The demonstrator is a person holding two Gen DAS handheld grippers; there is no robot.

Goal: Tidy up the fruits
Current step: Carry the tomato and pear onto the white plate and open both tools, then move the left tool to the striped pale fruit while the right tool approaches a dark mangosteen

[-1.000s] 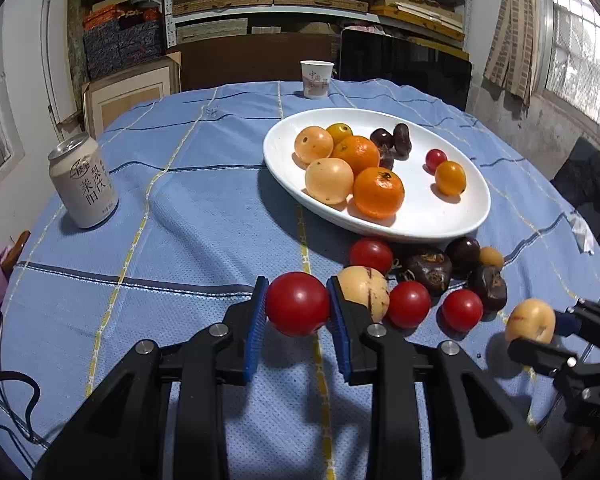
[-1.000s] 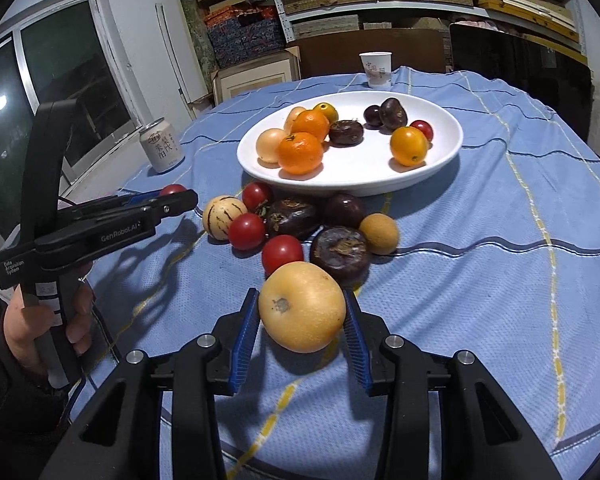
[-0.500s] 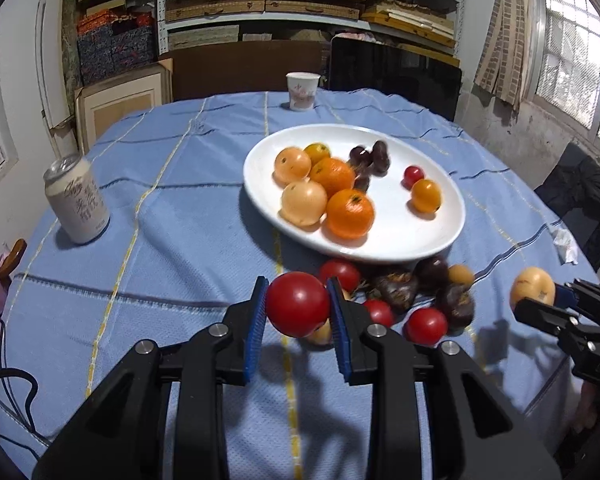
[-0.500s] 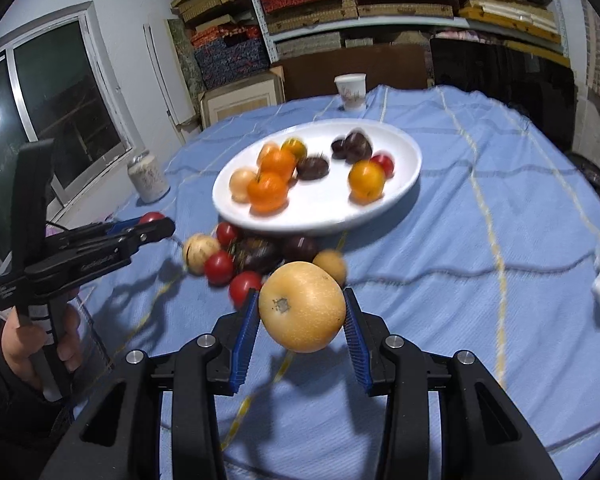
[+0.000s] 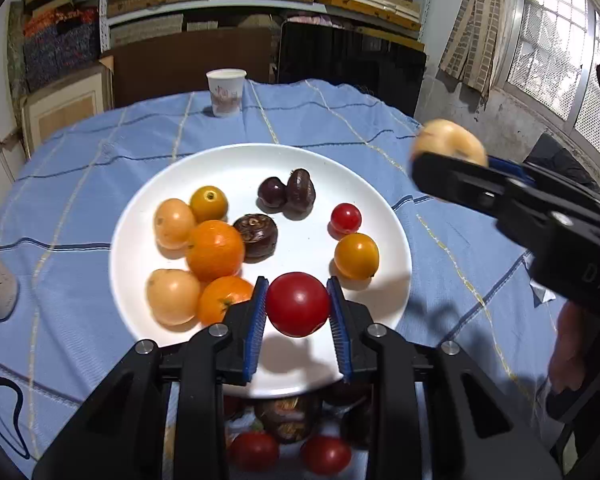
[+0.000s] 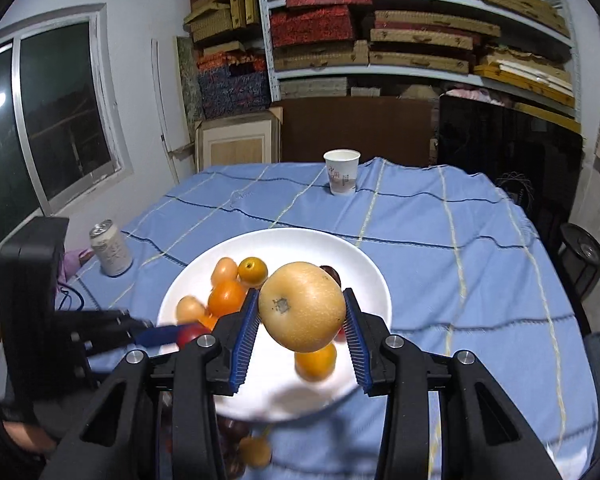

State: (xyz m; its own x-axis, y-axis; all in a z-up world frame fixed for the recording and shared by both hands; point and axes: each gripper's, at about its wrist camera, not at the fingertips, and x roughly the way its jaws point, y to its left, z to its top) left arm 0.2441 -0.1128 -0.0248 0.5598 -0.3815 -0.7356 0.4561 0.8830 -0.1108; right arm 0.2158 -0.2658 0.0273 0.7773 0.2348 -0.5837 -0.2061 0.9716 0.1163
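Observation:
My left gripper (image 5: 298, 306) is shut on a red tomato (image 5: 298, 304) and holds it above the near part of the white plate (image 5: 380, 184). The plate holds oranges, yellow fruits, dark fruits and a small red tomato (image 5: 345, 218). My right gripper (image 6: 300, 320) is shut on a yellow pear (image 6: 302, 306) and holds it above the plate (image 6: 372, 276). The right gripper with the pear (image 5: 448, 144) also shows in the left wrist view, above the plate's right side. Loose red and dark fruits (image 5: 288, 440) lie on the cloth under the left gripper.
A paper cup (image 5: 225, 92) stands at the table's far edge. A drink can (image 6: 111, 248) stands left of the plate. The blue checked tablecloth (image 6: 460, 264) covers the round table. Shelves and boxes fill the back wall.
Both grippers have risen and moved forward over the plate with their fruits. The loose fruits on the cloth now lie below and behind the fingers.

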